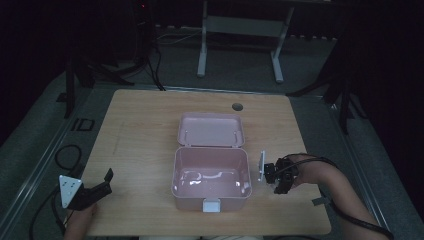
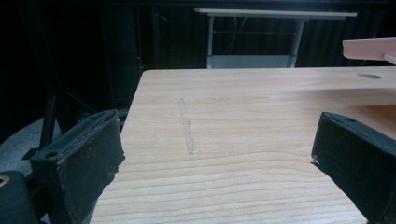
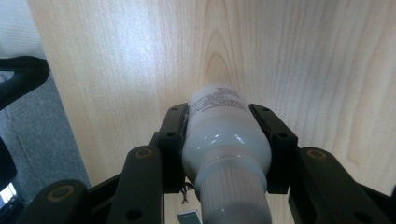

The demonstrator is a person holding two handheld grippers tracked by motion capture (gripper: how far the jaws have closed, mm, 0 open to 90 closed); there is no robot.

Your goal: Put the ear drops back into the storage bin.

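We see a pink lunchbox (image 1: 210, 181) standing open mid-surface (image 1: 140, 150); beyond the lunchbox, a white desk frame (image 1: 240, 30) stands on the floor.

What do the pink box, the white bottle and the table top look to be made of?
Pink box: likely moulded plastic, glossy, since light glints off its inner floor. White bottle, clamped in the right gripper: probably smooth plastic, with soft highlights and a ribbed cap. Table: wood-grain top, matte; solid wood or laminate cannot be told.
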